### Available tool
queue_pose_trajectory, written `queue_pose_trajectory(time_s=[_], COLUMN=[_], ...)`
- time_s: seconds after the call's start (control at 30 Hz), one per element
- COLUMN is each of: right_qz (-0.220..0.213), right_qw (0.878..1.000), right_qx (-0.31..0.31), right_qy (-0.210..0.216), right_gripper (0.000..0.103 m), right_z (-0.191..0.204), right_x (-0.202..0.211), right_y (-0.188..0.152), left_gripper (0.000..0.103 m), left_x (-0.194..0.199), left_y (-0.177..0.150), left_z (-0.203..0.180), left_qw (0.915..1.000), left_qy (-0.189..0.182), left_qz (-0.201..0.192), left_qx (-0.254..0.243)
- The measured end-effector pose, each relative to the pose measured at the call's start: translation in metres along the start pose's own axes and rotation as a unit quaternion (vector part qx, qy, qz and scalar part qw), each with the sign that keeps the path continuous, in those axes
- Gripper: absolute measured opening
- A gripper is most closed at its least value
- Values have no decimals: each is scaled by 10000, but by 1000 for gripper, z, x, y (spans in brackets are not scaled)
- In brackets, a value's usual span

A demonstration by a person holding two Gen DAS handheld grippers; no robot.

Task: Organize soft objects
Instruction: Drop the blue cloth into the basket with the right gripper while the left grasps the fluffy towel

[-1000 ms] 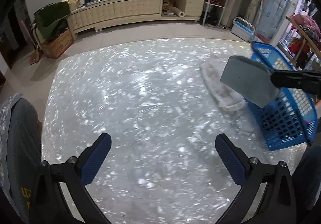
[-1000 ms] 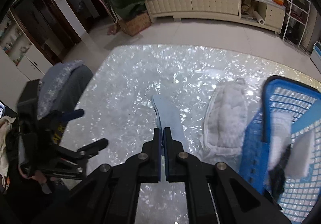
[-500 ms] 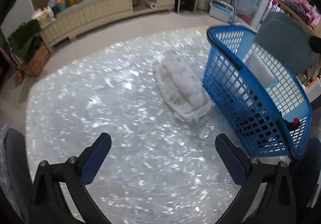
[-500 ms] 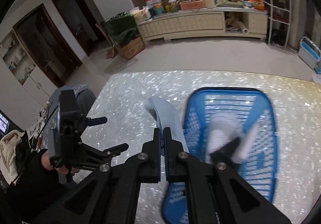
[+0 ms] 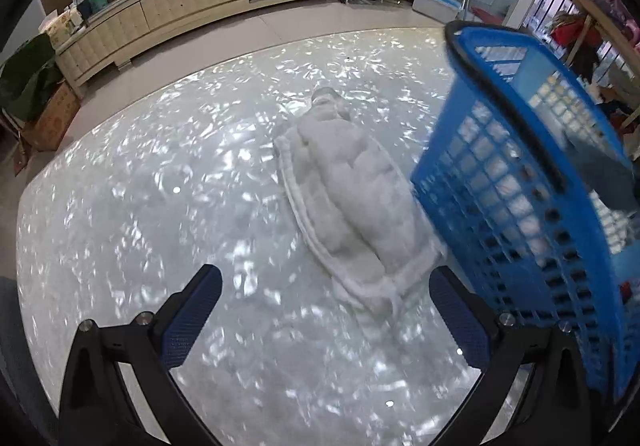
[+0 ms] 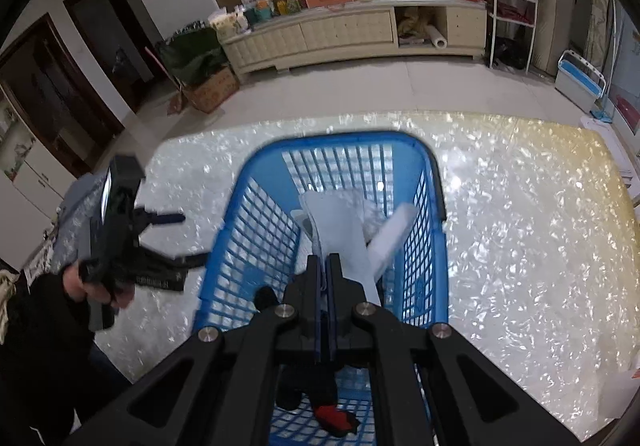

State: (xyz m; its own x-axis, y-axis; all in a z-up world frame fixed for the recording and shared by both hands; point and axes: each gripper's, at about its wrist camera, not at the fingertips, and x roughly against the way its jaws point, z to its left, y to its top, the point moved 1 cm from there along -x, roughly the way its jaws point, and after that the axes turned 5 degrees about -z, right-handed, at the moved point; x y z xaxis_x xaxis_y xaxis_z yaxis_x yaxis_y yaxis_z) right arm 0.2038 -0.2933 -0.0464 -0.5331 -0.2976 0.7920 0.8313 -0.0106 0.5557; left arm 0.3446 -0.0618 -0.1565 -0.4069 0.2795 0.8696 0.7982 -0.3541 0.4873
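My right gripper (image 6: 325, 262) is shut on a flat pale grey cloth (image 6: 340, 230), which hangs over the inside of the blue mesh basket (image 6: 332, 140). Inside the basket lie white soft pieces (image 6: 394, 232) and a black and red item (image 6: 334, 420). In the left wrist view the same basket (image 5: 516, 214) stands at the right, with the grey cloth (image 5: 600, 170) above it. A white fluffy padded piece (image 5: 352, 198) lies on the shiny table beside the basket. My left gripper (image 5: 326, 314) hovers open just short of its near end, holding nothing.
The glossy pearl-patterned table (image 5: 140, 206) spreads to the left of the padded piece. In the right wrist view a hand (image 6: 100, 286) holds the left gripper (image 6: 160, 242) left of the basket. A long cream sideboard (image 6: 352, 34) with clutter lines the far wall.
The right gripper carried the grey cloth from over the table to above the basket's inside. The left gripper moved toward the white padded piece, which now lies right in front of its fingers.
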Motion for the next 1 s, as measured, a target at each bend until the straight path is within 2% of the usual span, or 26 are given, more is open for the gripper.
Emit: queue_pose_trajectory(time_s=[0.13, 0.43, 0.53, 0.57, 0.63, 0.7, 0.77, 0.83, 0.9, 0.97, 1.0], right_qz=[248, 748, 828, 851, 889, 889, 870, 875, 875, 883, 875], right_qw=[9996, 9967, 9961, 9958, 9955, 9954, 9956, 9956, 9956, 9955, 9955], right_qx=[139, 162, 166, 167, 168, 175, 180, 205, 214, 252, 278], right_qy=[84, 270, 272, 277, 284, 307, 297, 278, 275, 241, 216], right_gripper=[2, 2, 2, 2, 3, 3, 3, 3, 3, 4, 4], right_z=[0, 19, 24, 25, 29, 30, 31, 32, 24, 25, 26], right_x=[-12, -45, -50, -52, -56, -57, -58, -59, -58, -62, -63], right_y=[-16, -39, -41, -41, -41, -39, -36, -37, -35, -36, -37], left_gripper=[103, 97, 94, 87, 81, 75, 62, 56, 45, 27, 25], left_x=[-20, -53, -63, -65, -70, -76, -80, -81, -83, -83, -82], left_y=[16, 31, 35, 36, 39, 37, 39, 41, 39, 38, 37], left_z=[-2, -3, -10, -12, -18, -20, -23, -26, -36, -41, -43], left_qw=[9998, 9996, 9994, 9993, 9989, 9990, 9990, 9988, 9988, 9985, 9983], left_qy=[150, -91, -7, 106, 274, 118, 56, -24, -72, -97, -137], left_qz=[70, 261, 312, 273, 163, 239, 245, 266, 283, 278, 266], left_qx=[-90, -44, -161, -224, -343, -367, -365, -399, -399, -468, -492])
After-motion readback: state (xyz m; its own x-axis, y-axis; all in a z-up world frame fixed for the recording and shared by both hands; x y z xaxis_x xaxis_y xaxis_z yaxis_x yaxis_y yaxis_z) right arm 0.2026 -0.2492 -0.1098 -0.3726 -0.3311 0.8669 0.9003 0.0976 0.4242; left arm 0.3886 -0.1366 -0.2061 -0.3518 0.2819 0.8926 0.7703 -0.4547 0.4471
